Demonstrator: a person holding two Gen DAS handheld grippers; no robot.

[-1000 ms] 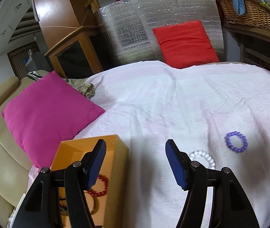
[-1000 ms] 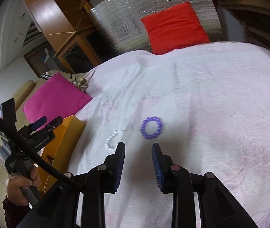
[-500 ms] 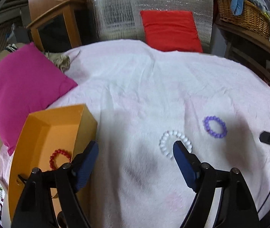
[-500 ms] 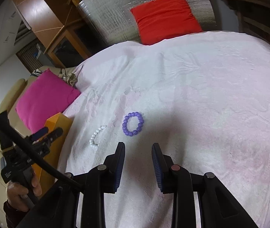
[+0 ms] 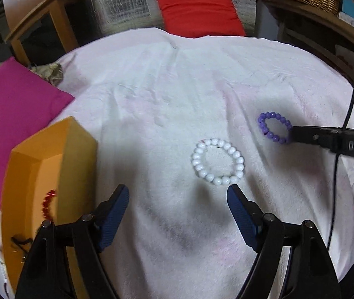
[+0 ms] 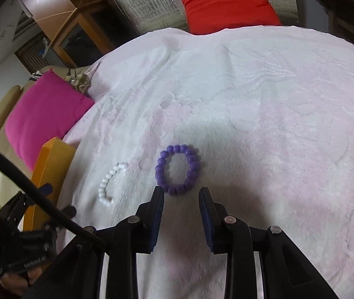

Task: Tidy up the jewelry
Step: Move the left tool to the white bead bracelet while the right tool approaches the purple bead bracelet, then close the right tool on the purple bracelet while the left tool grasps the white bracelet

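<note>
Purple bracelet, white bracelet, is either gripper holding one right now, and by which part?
Neither. The left gripper is open near the white bracelet; the right gripper is opening, empty, before the purple bracelet.

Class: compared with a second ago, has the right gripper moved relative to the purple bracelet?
Yes. The right gripper, jaws opening and empty, has closed in on the purple bracelet, which now lies just past its fingertips.
</note>
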